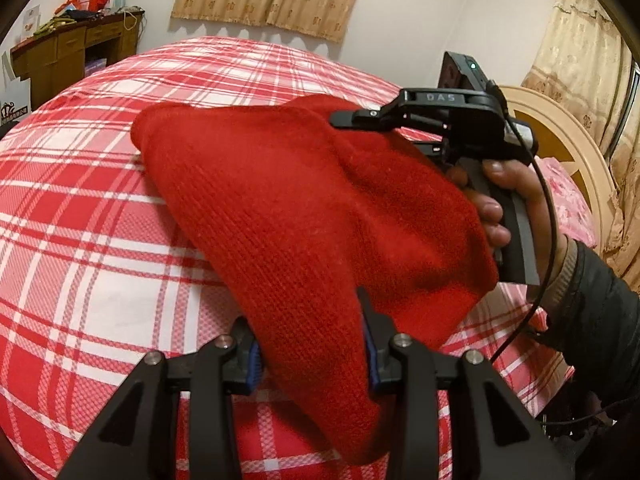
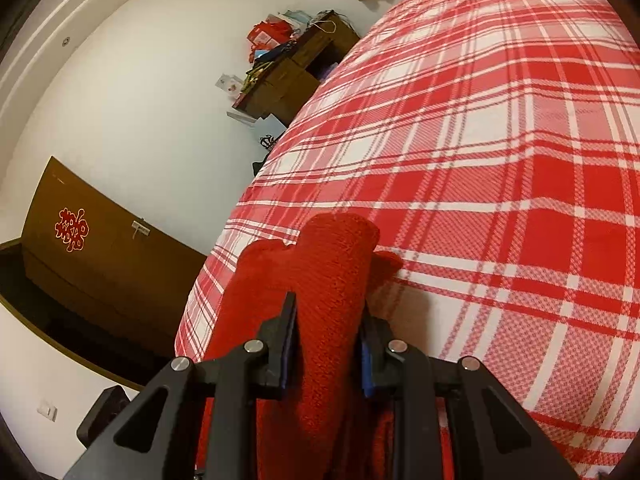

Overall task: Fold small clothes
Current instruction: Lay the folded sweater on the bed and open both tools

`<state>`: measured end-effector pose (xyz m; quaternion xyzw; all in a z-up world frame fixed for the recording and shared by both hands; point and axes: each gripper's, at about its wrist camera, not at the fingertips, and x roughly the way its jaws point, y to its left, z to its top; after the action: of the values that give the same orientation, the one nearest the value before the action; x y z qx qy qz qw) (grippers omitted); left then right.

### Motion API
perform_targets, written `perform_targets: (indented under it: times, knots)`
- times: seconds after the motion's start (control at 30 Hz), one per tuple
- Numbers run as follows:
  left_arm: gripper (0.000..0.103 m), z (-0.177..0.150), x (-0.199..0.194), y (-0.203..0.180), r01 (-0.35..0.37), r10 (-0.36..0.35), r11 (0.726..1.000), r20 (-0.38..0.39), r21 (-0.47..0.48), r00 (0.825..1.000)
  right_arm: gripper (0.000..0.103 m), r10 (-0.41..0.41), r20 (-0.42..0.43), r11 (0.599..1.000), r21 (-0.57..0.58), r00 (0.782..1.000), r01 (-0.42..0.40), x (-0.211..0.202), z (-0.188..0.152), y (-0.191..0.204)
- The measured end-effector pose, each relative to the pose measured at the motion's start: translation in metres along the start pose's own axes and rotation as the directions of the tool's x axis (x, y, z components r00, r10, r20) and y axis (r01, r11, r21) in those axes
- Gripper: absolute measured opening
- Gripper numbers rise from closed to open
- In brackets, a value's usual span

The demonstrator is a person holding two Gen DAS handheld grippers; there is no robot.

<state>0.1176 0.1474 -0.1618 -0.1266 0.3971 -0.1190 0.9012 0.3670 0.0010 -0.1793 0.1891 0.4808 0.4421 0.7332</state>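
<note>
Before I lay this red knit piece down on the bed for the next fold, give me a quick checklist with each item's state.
1. Left tool shut on the red knit garment: ok.
2. Right tool shut on it too: ok.
3. Garment's far end resting on the plaid bedspread: ok.
4. Bedspread ahead free of other items: ok in both views.
5. Garment hanging flat, no bunching: not ok, it is bunched between the right tool's pads.
6. Which edges are gripped: cannot tell.

Black gripper (image 1: 310, 344) with blue pads, silver screws, dark sleeve (image 1: 600, 312)
</note>
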Motion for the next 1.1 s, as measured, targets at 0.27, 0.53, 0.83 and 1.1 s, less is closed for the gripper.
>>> perform_targets:
  times: [0.27, 0.53, 0.83, 1.1]
  knots:
    - [0.051, -0.004, -0.001, 0.000, -0.012, 0.012, 1.000, 0.002, -0.014, 1.000, 0.026, -0.020, -0.001, 0.999, 0.044, 1.000, 0.020, 0.004, -0.005, -0.018]
    - [0.058, -0.005, -0.034, -0.010, -0.069, 0.068, 0.998, 0.031, 0.012, 0.997, 0.032, -0.077, 0.067, 0.996, 0.057, 0.995, 0.073, -0.025, -0.007, -0.020]
    - [0.082, 0.009, -0.040, 0.015, -0.183, 0.192, 0.979, 0.118, -0.088, 0.974, 0.050, 0.071, 0.095, 0.984, -0.171, 0.993, -0.054, -0.072, -0.061, 0.052]
    - [0.090, -0.004, -0.027, 0.029, -0.191, 0.201, 0.971, 0.062, -0.145, 0.978, 0.041, 0.212, 0.095, 0.975, 0.049, 0.973, -0.217, -0.056, -0.099, -0.015]
